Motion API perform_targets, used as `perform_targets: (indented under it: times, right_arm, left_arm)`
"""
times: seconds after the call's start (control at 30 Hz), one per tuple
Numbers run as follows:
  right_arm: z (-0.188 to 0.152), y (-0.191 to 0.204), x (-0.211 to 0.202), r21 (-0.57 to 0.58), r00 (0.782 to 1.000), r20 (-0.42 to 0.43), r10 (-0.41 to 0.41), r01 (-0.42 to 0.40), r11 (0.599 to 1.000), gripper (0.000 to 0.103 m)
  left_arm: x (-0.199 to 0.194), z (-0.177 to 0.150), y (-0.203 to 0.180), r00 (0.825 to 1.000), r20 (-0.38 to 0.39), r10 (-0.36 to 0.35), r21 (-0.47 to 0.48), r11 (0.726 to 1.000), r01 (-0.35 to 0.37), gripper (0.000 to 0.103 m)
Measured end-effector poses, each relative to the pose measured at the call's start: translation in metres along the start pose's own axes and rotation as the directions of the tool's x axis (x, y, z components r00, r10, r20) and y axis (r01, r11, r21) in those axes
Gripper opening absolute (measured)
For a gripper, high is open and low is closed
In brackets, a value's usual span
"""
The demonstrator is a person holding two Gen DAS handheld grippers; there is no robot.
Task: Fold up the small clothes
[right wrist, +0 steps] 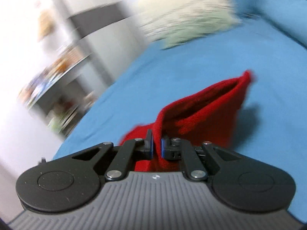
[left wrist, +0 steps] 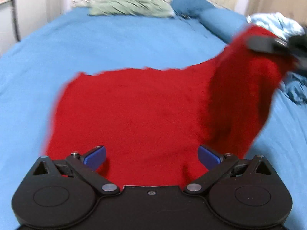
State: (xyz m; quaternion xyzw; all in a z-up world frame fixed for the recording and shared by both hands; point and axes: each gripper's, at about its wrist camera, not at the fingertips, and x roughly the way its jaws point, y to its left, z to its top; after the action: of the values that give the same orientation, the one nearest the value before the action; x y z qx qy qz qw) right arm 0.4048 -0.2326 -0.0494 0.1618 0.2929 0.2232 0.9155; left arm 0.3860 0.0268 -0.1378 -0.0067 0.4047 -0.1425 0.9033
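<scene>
Blue bed: right gripper clamps red knit edge, raised at 2 o'clock; left gripper gapes, empty. Risk: w/ nothing pinning it, cloth drags.

Garment on bed; pillow behind.

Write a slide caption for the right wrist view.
Right gripper pinches a red knit garment edge, lifting it above the blue bedsheet.
</scene>
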Motion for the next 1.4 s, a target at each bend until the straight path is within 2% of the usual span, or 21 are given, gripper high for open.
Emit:
perform_targets:
  times: [0.07, 0.13, 0.2, 0.27, 0.3, 0.33, 0.37, 0.43, 0.47, 0.5, 0.6, 0.67, 0.7, 0.73, 0.8, 0.83, 0.93, 1.0, 1.03, 1.2, 1.4]
  right_arm:
    - [-0.004, 0.042, 0.040, -0.105, 0.993, -0.072, 0.095, -0.103, 0.989, 0.022]
    - [-0.021, 0.072, 0.085, -0.147, 0.973, -0.165, 0.159, -0.184, 0.972, 0.022]
    - [-0.047, 0.093, 0.135, -0.176, 0.946, -0.295, 0.135, -0.193, 0.965, 0.022]
    - [-0.078, 0.105, 0.174, -0.218, 0.912, -0.404, 0.069, -0.169, 0.961, 0.022]
    - [-0.092, 0.108, 0.185, -0.245, 0.899, -0.437, 0.037, -0.159, 0.956, 0.023]
    - [-0.101, 0.110, 0.188, -0.261, 0.897, -0.442, 0.025, -0.155, 0.953, 0.025]
    - [-0.102, 0.110, 0.188, -0.261, 0.902, -0.431, 0.028, -0.154, 0.953, 0.028]
    - [-0.098, 0.107, 0.180, -0.221, 0.898, -0.434, 0.070, -0.182, 0.958, 0.048]
    - [-0.094, 0.103, 0.173, -0.208, 0.897, -0.433, 0.087, -0.194, 0.959, 0.068]
    - [-0.090, 0.102, 0.162, -0.216, 0.909, -0.409, 0.083, -0.184, 0.959, 0.078]
    - [-0.067, 0.089, 0.123, -0.220, 0.953, -0.285, 0.102, -0.169, 0.961, 0.087]
    - [-0.057, 0.069, 0.090, -0.193, 0.977, -0.201, 0.076, -0.115, 0.974, 0.093]
    - [-0.058, 0.059, 0.073, -0.187, 0.988, -0.150, 0.041, -0.069, 0.980, 0.099]
    - [-0.062, 0.048, 0.055, -0.183, 0.994, -0.110, 0.001, -0.021, 0.983, 0.100]
    - [-0.079, 0.032, 0.029, -0.178, 0.996, -0.067, -0.061, 0.048, 0.983, 0.100]
    - [-0.091, 0.025, 0.021, -0.179, 0.994, -0.067, -0.083, 0.070, 0.981, 0.100]
    - [-0.130, 0.016, 0.008, -0.215, 0.983, -0.083, -0.162, 0.141, 0.966, 0.100]
    - [-0.157, 0.022, 0.010, -0.254, 0.976, -0.078, -0.204, 0.178, 0.951, 0.100]
    - [-0.167, 0.025, 0.012, -0.271, 0.973, -0.077, -0.218, 0.190, 0.944, 0.100]
    - [-0.195, 0.052, 0.054, -0.292, 0.956, -0.003, -0.294, 0.280, 0.915, 0.100]
    - [-0.201, 0.062, 0.085, -0.265, 0.931, 0.040, -0.363, 0.360, 0.894, 0.100]
  left_arm:
    - [-0.019, -0.015, 0.027, 1.000, 0.021, -0.007, -0.016, 1.000, 0.007, 0.103]
    - [-0.030, -0.031, 0.052, 1.000, 0.022, -0.006, -0.038, 0.999, 0.007, 0.103]
    - [-0.031, -0.048, 0.074, 1.000, 0.003, 0.006, -0.071, 0.997, -0.006, 0.103]
    - [-0.030, -0.062, 0.092, 1.000, -0.020, 0.007, -0.121, 0.993, -0.010, 0.103]
    - [-0.029, -0.068, 0.099, 1.000, -0.025, -0.008, -0.147, 0.989, 0.004, 0.103]
    - [-0.030, -0.073, 0.105, 0.999, -0.021, -0.028, -0.171, 0.985, 0.024, 0.102]
    - [-0.031, -0.076, 0.109, 0.999, -0.008, -0.044, -0.188, 0.981, 0.041, 0.102]
    - [-0.033, -0.076, 0.110, 0.999, 0.013, -0.050, -0.197, 0.979, 0.052, 0.102]
    - [-0.035, -0.075, 0.108, 0.998, 0.026, -0.050, -0.197, 0.979, 0.054, 0.102]
    - [-0.037, -0.075, 0.106, 0.998, 0.044, -0.054, -0.196, 0.979, 0.062, 0.101]
    - [-0.043, -0.069, 0.101, 0.994, 0.084, -0.076, -0.201, 0.975, 0.091, 0.100]
    - [-0.039, -0.066, 0.102, 0.992, 0.096, -0.077, -0.202, 0.975, 0.095, 0.088]
    - [-0.036, -0.064, 0.101, 0.992, 0.098, -0.075, -0.205, 0.974, 0.094, 0.086]
    - [-0.034, -0.064, 0.099, 0.993, 0.099, -0.071, -0.209, 0.974, 0.090, 0.083]
    - [-0.028, -0.061, 0.101, 0.993, 0.099, -0.064, -0.231, 0.969, 0.085, 0.068]
    - [-0.025, -0.060, 0.102, 0.994, 0.095, -0.058, -0.246, 0.966, 0.080, 0.060]
    - [-0.022, -0.058, 0.108, 0.994, 0.100, -0.042, -0.293, 0.954, 0.070, 0.048]
    - [-0.020, -0.054, 0.111, 0.995, 0.096, -0.027, -0.310, 0.949, 0.056, 0.024]
    - [-0.020, -0.052, 0.112, 0.995, 0.093, -0.023, -0.314, 0.948, 0.051, 0.007]
    - [-0.041, -0.042, 0.111, 0.987, 0.157, -0.041, -0.318, 0.944, 0.089, 0.006]
    - [-0.058, -0.023, 0.106, 0.974, 0.218, -0.063, -0.306, 0.943, 0.129, 0.006]
